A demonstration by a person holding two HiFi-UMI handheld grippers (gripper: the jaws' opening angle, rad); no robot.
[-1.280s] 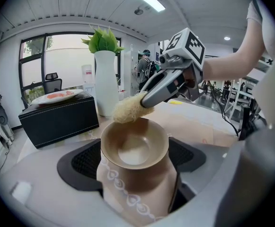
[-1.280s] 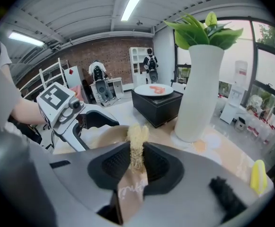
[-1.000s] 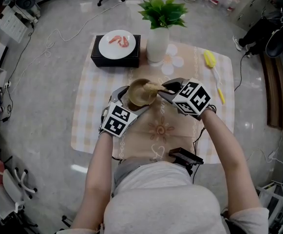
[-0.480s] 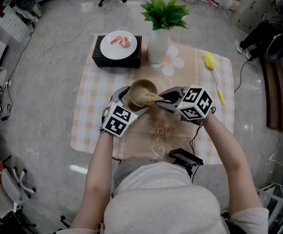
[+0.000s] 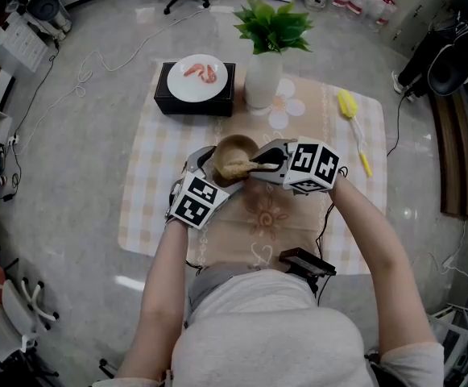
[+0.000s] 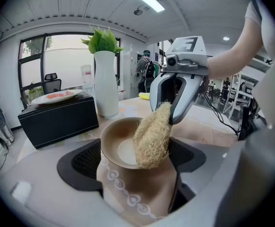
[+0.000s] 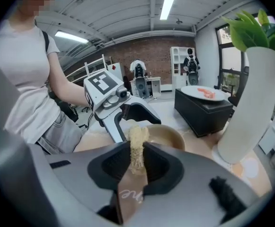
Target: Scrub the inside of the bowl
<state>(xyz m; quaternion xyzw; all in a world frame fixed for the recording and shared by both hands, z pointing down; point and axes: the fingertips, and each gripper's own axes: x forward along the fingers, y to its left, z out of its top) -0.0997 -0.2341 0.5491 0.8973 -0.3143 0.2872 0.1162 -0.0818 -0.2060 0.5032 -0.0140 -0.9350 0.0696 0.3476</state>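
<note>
— Since a second ago the left gripper (image 5: 213, 170) hasn't budged, but the scrubber (image 6: 152, 135) has slid across the bowl (image 6: 117, 143) toward its near rim, and the right gripper (image 5: 259, 166) has rolled with it.
— And the grip on each side?
— Left fingers (image 6: 83, 162) stand wide, clamped on the bowl's outer wall, near the middle of the surface (image 5: 298, 216). Right fingers (image 7: 116, 162) are narrow, pinching the scrubber's tail.
— How should the stroke go?
— I'd keep the left side still as the anchor, lay the scrubber flat on the inner wall and sweep round the curve, not only the floor. Moderate pressure, I reckon: a hard push could lever the bowl out of that wide hold.
</note>
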